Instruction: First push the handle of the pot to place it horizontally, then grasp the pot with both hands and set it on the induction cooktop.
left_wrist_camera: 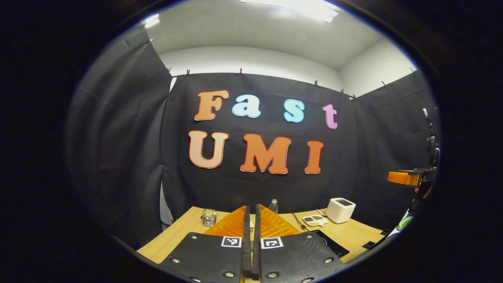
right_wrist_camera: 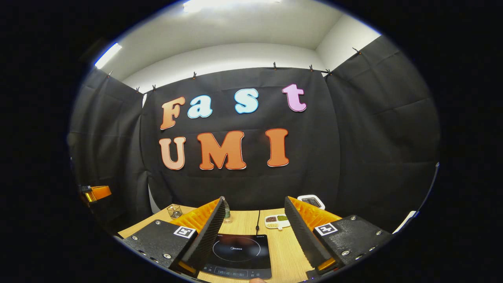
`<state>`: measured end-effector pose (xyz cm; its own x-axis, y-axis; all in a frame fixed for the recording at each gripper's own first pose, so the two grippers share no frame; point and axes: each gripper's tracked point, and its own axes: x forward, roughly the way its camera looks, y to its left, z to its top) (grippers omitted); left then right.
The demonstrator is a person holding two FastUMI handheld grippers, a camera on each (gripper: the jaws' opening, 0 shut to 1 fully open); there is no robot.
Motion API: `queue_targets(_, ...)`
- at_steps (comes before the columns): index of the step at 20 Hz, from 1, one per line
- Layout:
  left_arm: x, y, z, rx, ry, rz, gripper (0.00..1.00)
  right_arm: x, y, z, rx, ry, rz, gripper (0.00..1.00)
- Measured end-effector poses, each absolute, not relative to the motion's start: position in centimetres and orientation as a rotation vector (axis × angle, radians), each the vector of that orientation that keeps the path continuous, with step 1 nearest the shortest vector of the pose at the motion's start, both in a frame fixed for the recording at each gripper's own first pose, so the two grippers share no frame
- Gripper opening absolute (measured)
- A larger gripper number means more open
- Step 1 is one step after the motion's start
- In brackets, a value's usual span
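The left gripper (left_wrist_camera: 251, 220) has its fingers pressed together, holding nothing, above the wooden table (left_wrist_camera: 173, 239). The right gripper (right_wrist_camera: 254, 214) stands spread wide, and the induction cooktop (right_wrist_camera: 239, 253) lies flat on the table just below and between its fingers.

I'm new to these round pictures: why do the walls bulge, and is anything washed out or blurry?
Fisheye bending curves the black cloth wall in the left gripper view; the ceiling light strip there glares white. In the right gripper view, the black glass induction cooktop is sharp, with faint sheen, between the open orange-and-black tongs.
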<state>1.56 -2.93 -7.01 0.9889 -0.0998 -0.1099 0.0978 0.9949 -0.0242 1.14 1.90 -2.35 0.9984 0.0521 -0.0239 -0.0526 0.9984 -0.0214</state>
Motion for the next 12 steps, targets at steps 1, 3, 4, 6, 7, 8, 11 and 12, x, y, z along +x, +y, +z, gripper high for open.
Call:
queue_targets(1, 1.4, -3.2, -7.9, -0.021, 0.127, -0.107, 0.03, 1.2, 2.0, -2.4, -0.019, 0.024, 0.054, 0.95)
queue_targets(3, 1.0, -3.6, -9.6, -0.02, 0.16, -0.119, 0.03, 1.3, 2.0, -2.7, -0.013, 0.028, 0.057, 0.95)
queue_targets(4, 0.9, -3.4, -10.4, -0.016, 0.176, -0.119, 0.03, 1.4, 2.0, -2.8, -0.012, 0.03, 0.056, 0.95)
queue_targets(6, 0.7, -3.5, -12.3, -0.016, 0.212, -0.119, 0.03, 1.5, 2.0, -3.1, -0.017, 0.035, 0.057, 0.95)
queue_targets(7, 0.5, -3.5, -13.3, -0.017, 0.23, -0.122, 0.03, 1.5, 2.0, -3.3, -0.019, 0.038, 0.057, 0.95)
queue_targets(8, 0.3, -3.4, -14.2, -0.019, 0.245, -0.118, 0.03, 1.6, 1.9, -3.5, -0.02, 0.04, 0.057, 0.95)
queue_targets(11, -0.3, -3.1, -17.0, -0.004, 0.3, -0.115, 0.03, 1.9, 1.8, -3.9, -0.016, 0.048, 0.056, 0.95)
queue_targets(12, -0.6, -2.9, -17.9, -0.001, 0.314, -0.112, 0.03, 2.0, 1.8, -4.0, -0.014, 0.049, 0.055, 0.95)
